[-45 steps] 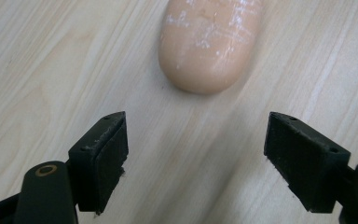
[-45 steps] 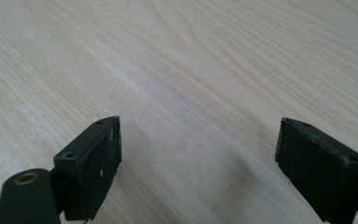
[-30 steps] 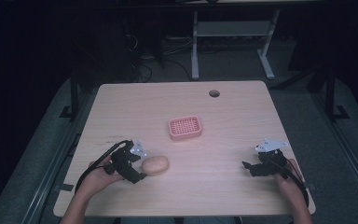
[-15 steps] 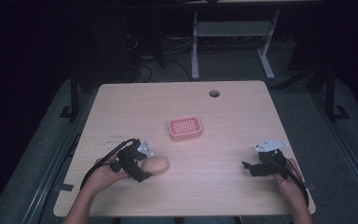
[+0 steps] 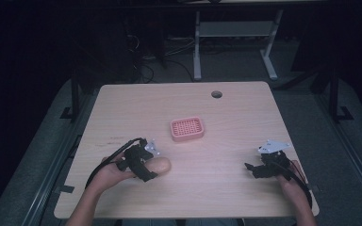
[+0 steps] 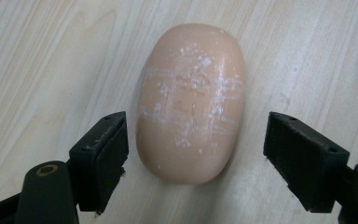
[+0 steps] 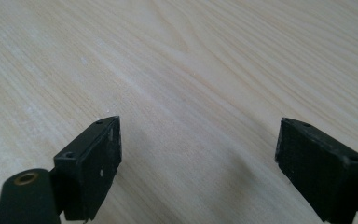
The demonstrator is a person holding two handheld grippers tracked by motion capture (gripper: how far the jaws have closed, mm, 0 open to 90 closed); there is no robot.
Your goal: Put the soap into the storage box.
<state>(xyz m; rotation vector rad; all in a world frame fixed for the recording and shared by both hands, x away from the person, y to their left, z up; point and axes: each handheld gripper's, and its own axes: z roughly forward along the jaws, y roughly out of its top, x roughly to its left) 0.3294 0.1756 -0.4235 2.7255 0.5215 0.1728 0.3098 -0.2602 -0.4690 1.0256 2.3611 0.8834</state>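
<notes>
A: Where is the soap bar (image 6: pixel 190 105) now?

B: It lies flat on the wooden table (image 5: pixel 226 113), near the front edge on the person's left side. In the left gripper view it is a peach oval with white scratches on its top, and its long axis points away from the camera.

A: And the left gripper (image 5: pixel 147 165)?

B: Its jaws are spread wide, one on each side of the near end of the soap. I see wood between each jaw and the soap, more on the right side, so nothing is pinching yet. I think the jaws stand across the narrow width because this is the easier way to clamp such a rounded thing.

A: Why is it so low?

B: In my judgement, to take the soap by its sides, because the top is curved and probably slippery.

A: What is farther out?

B: A pink soap dish (image 5: pixel 186 129) with a grid of holes sits in the middle of the table, apart from the soap. It looks like the place for the soap.

A: And the other hand?

B: The right gripper (image 5: pixel 254 170) rests far at the right side, its jaws spread over bare wood, holding nothing. It seems to wait out of the way.
</notes>
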